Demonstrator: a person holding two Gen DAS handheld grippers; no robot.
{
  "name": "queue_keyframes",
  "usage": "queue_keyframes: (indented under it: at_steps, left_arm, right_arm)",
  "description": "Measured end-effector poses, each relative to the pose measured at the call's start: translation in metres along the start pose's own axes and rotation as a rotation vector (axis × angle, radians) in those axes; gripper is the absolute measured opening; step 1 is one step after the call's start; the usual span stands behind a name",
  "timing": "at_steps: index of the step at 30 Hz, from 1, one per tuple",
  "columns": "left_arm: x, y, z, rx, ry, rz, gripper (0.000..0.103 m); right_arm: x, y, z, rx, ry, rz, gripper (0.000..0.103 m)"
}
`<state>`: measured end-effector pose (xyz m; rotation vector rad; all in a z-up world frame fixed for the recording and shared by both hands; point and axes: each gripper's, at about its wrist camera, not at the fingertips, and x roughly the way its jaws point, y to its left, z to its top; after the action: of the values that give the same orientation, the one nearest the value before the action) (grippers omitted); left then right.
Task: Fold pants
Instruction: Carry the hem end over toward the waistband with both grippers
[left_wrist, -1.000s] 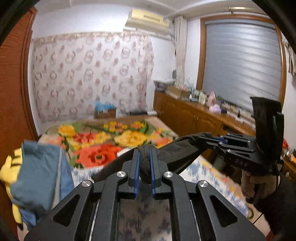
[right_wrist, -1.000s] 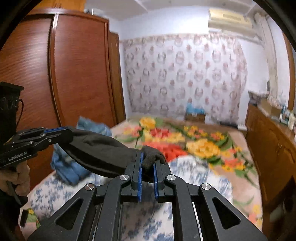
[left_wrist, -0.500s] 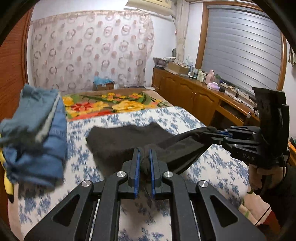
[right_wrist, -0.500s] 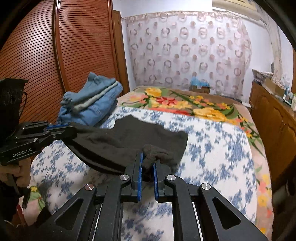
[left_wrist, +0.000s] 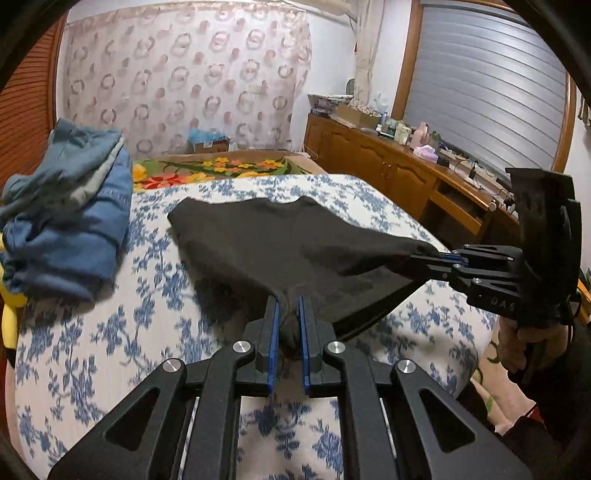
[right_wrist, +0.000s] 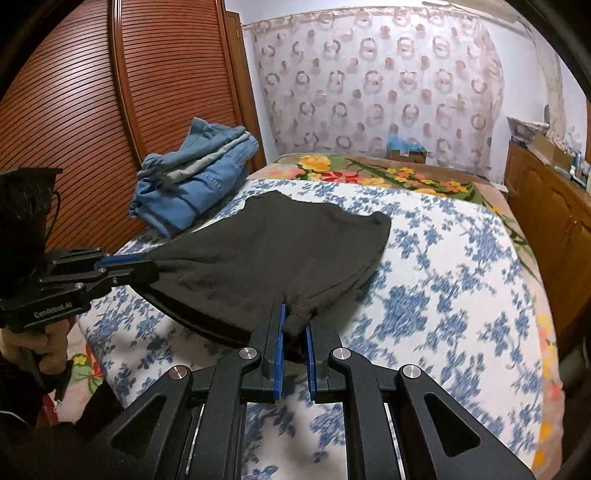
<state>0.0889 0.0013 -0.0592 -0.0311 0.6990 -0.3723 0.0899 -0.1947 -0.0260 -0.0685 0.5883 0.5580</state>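
Black pants (left_wrist: 280, 240) stretch over the blue-flowered bedspread (left_wrist: 155, 295), far end lying on it. Left gripper (left_wrist: 287, 325) and right gripper (right_wrist: 295, 328) each pinch a near corner, jaws nearly closed on bunched cloth. Folded jeans (right_wrist: 195, 177) lie beside.

- Left claw (left_wrist: 287, 325): blue-padded fingers (left_wrist: 273, 332) nearly together, clamped on a bunched corner of the dark pants (left_wrist: 280, 240); body level, pointing forward.
- Right claw (right_wrist: 295, 332): the same pose, pads pinched on another bunched corner of the pants.
- Seen from the left wrist, the right claw (left_wrist: 439, 258) enters from the right side, fingers horizontal, with cloth gripped at the tips.
- Right hand (left_wrist: 524, 343) wraps the handle below it.
- Left hand (right_wrist: 40, 343) grips its handle likewise.
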Motion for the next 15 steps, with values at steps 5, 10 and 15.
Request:
queue_keyframes:
  at_steps: [5,10,15]
  left_arm:
    - [0.003,0.001,-0.016,-0.012,0.031,0.002,0.011]
    - [0.008,-0.001,-0.024,-0.014,0.052,0.000,0.011]
    - [0.010,-0.006,-0.029,-0.003,0.065,0.005,0.011]
  right_arm:
    - [0.002,0.006,-0.015,0.006,0.019,0.003,0.010]
    - [0.003,0.003,-0.025,0.033,0.040,0.016,0.010]
    - [0.006,0.001,-0.033,0.054,0.054,0.019,0.010]
